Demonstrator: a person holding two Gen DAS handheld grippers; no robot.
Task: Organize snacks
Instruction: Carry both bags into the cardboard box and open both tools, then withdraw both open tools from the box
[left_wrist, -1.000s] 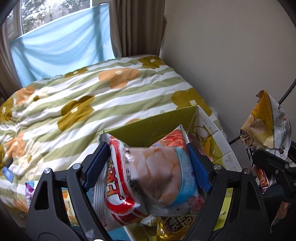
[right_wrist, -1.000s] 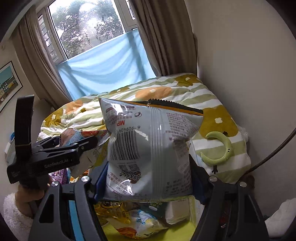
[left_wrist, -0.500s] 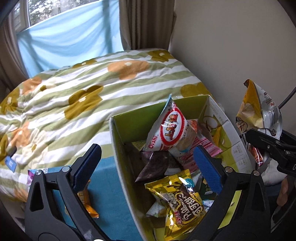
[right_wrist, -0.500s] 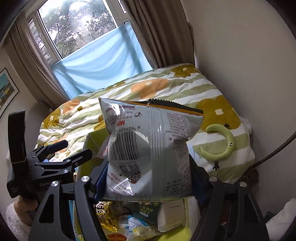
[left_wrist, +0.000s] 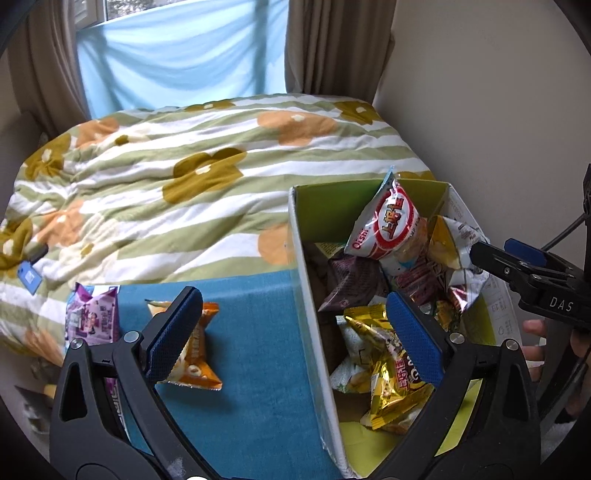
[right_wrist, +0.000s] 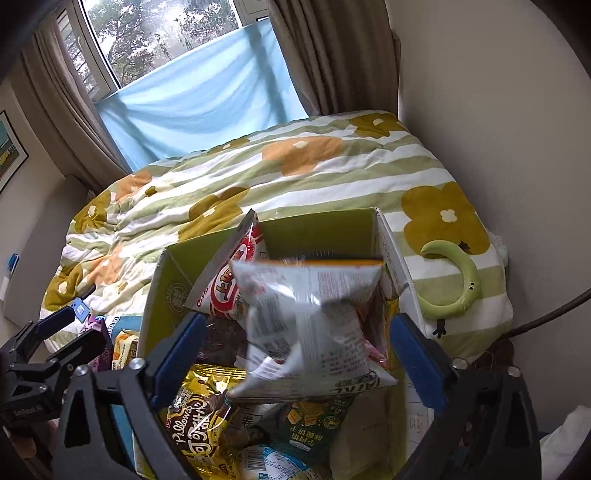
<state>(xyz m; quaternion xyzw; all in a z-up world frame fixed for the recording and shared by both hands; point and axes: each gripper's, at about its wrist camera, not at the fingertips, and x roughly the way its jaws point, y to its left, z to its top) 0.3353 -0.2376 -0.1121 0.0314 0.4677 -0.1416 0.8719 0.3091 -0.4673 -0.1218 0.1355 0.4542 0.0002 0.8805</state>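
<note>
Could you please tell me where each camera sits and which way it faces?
Left wrist: on the left gripper, facing down at the teal cloth and the green-lined cardboard box; a hand shows.
Right wrist: on the right gripper, jaws just opened, above the box and the loose silver snack bag.
Shared: box, red-and-white Oishi bag, floral striped duvet.

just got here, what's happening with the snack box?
A person with a gripper in each hand is loading snack packets into a cardboard box on the bed. The right gripper has just been opening, and the silver bag between its fingers is loose, blurred, dropping into the box. The left gripper is open and holds nothing, hanging over the box's near wall. An orange packet and a purple packet still lie outside on the blue cloth.
</note>
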